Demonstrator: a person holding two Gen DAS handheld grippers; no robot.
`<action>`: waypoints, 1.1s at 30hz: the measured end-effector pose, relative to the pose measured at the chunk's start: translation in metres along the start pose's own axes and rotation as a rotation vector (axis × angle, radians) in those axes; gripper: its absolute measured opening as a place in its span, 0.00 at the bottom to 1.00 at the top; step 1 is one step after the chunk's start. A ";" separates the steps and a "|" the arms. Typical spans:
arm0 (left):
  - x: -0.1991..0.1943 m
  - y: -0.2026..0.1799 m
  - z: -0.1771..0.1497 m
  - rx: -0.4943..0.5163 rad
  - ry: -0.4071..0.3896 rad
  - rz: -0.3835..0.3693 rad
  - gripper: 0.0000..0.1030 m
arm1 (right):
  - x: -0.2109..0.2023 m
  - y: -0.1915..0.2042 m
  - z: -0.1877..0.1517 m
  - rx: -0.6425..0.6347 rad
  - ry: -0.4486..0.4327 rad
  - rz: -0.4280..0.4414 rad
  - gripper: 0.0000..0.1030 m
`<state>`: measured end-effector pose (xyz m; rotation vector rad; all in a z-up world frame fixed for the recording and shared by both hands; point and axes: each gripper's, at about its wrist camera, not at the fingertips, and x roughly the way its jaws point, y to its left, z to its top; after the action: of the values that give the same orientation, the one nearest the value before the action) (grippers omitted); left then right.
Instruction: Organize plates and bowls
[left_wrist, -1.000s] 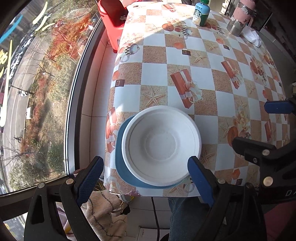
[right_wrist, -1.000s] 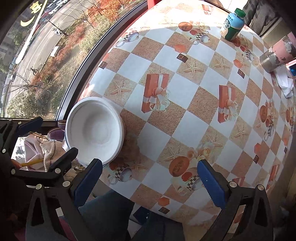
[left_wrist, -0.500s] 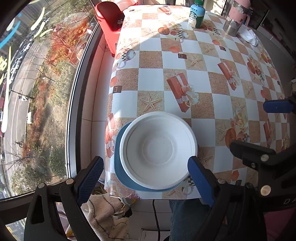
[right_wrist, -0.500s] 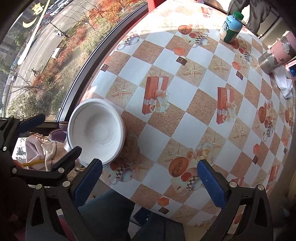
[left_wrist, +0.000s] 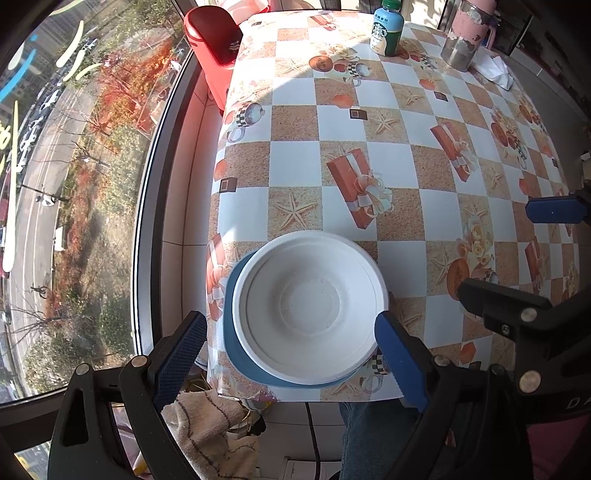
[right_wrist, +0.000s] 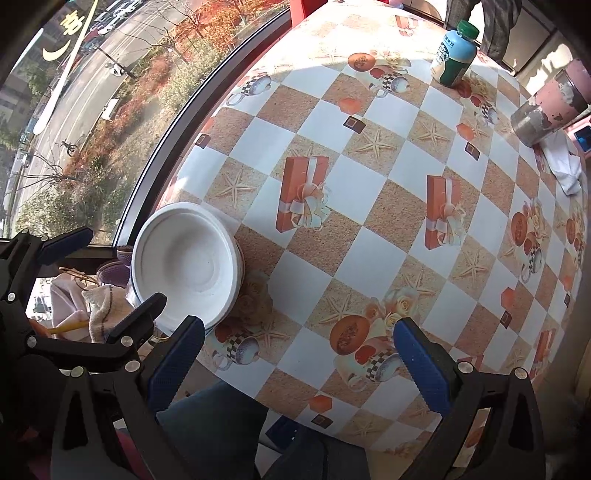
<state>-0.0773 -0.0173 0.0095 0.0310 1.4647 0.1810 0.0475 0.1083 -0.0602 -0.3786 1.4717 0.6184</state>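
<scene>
One white bowl sits nested on a blue plate at lower centre of the left view, near the table edge. Left gripper and right gripper both hang wide, empty. Stacking looks finished; next likely means withdrawing.

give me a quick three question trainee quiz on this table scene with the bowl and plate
1. True or false: the white bowl sits on the blue plate.
2. Which corner of the table holds the stack? A. near corner by the window B. far corner by the green-capped bottle C. centre
3. Fill in: both the left claw and the right claw are ____ and hold nothing.

Key
1. True; the plate's rim shows under the bowl's left and near edge.
2. A
3. open
</scene>
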 end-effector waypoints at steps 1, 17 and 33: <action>0.000 0.000 0.000 0.000 0.001 0.001 0.91 | 0.000 0.000 0.000 0.000 0.000 0.000 1.00; 0.003 -0.002 0.001 -0.001 0.006 0.000 0.91 | 0.001 -0.002 0.000 -0.001 0.006 0.006 1.00; 0.005 -0.002 0.000 0.006 0.011 0.004 0.91 | 0.003 -0.004 -0.001 0.008 0.011 0.009 1.00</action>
<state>-0.0767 -0.0188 0.0045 0.0378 1.4760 0.1810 0.0486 0.1052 -0.0639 -0.3702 1.4867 0.6184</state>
